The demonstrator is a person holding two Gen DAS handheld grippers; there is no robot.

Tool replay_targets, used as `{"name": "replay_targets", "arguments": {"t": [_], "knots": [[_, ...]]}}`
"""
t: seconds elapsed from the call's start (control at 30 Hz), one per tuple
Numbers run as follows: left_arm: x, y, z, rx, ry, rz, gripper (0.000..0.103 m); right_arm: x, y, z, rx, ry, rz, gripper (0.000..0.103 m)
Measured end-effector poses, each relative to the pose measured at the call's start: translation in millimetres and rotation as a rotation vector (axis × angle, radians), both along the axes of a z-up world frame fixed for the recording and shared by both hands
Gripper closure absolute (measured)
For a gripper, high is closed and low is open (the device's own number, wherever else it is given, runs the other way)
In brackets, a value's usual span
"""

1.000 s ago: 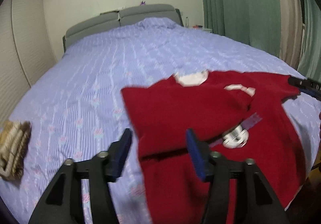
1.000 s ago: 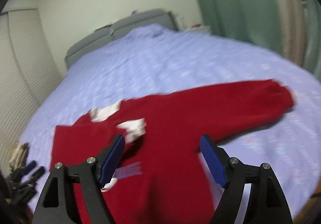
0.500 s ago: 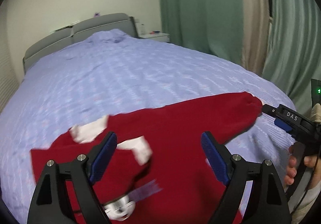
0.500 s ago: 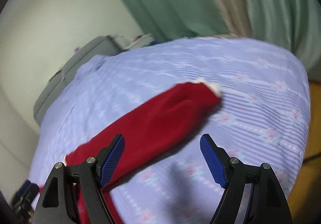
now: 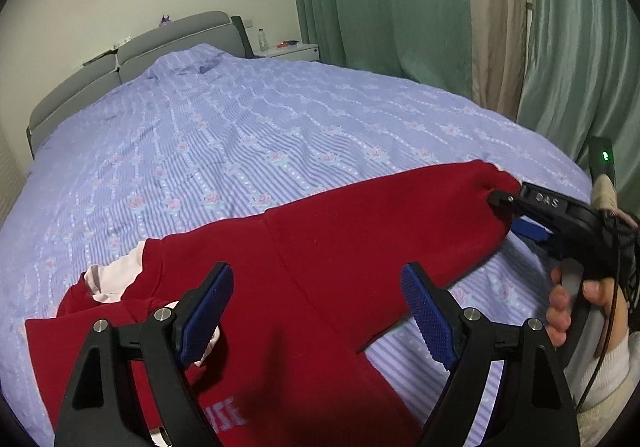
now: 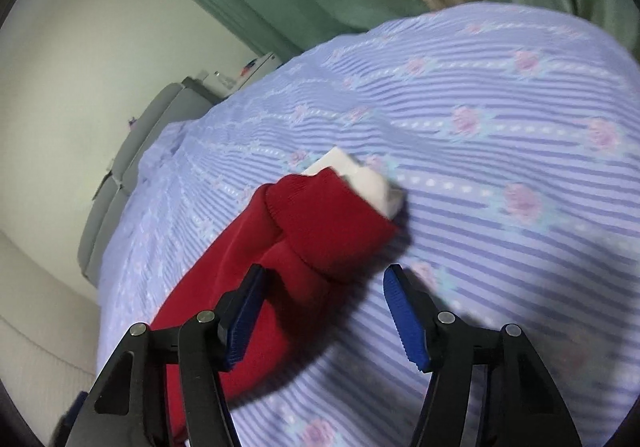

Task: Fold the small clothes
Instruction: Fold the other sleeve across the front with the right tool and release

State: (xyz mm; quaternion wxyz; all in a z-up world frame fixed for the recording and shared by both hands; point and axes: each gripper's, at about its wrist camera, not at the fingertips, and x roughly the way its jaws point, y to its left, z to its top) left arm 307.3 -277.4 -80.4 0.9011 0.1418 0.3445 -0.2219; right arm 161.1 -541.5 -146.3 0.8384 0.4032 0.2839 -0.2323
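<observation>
The small red knit sweater [image 5: 320, 287] lies flat on the lilac striped bed [image 5: 280, 135]; its white-lined cuff [image 6: 340, 207] sits ahead between the right gripper [image 6: 324, 315] fingers, apart. Left gripper [image 5: 316, 311] fingers apart above the body. Close squarely on the cuff before folding inward

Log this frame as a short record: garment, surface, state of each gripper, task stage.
garment: red sweater, one sleeve folded over the chest, the other sleeve stretched out, white cuff showing
surface: bed with purple striped cover
left gripper: open, above the sweater body
right gripper: open, at the outstretched sleeve's end, not closed on it
stage: second sleeve not yet folded
</observation>
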Motion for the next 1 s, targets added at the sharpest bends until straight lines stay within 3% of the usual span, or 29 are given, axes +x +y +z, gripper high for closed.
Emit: {"name": "replay_targets", "arguments": {"t": [0.03, 0.07, 0.17, 0.23, 0.37, 0.57, 0.67, 0.8, 1.0], "knots": [[-0.6, 1.7, -0.7, 0.005, -0.001, 0.004, 0.017, 5.8, -1.3, -2.6, -0.001, 0.005, 0.006, 0.049], [-0.8, 3.1, -1.0, 0.008, -0.001, 0.009, 0.017, 7.7, -1.6, -3.4, -0.009, 0.013, 0.012, 0.064], [-2.1, 18.1, 0.4, 0.012, -0.003, 0.047, 0.017, 10.2, 3.7, 1.1, -0.063, 0.044, 0.024, 0.073], [-3.0, 32.6, 3.8, 0.005, -0.009, 0.084, 0.017, 7.5, 14.0, 18.2, -0.13, 0.03, 0.033, 0.075], [-7.6, 81.9, 17.4, -0.041, -0.026, 0.169, 0.017, 9.1, 54.6, 77.4, -0.356, -0.011, 0.099, 0.076], [-22.5, 176.8, 43.8, -0.091, -0.101, 0.315, 0.017, 34.4, 151.4, 168.3, -0.699, -0.095, 0.317, 0.076], [-30.9, 213.7, 53.9, -0.09, -0.151, 0.378, 0.017, 53.7, 211.9, 186.6, -0.824, -0.107, 0.45, 0.076], [-42.4, 257.2, 57.3, -0.064, -0.193, 0.433, 0.017, 79.5, 285.2, 180.0, -0.952, -0.067, 0.599, 0.076], [-52.2, 296.5, 37.5, -0.049, -0.156, 0.481, 0.017, 118.1, 393.7, 112.0, -1.031, 0.069, 0.881, 0.079]]}}
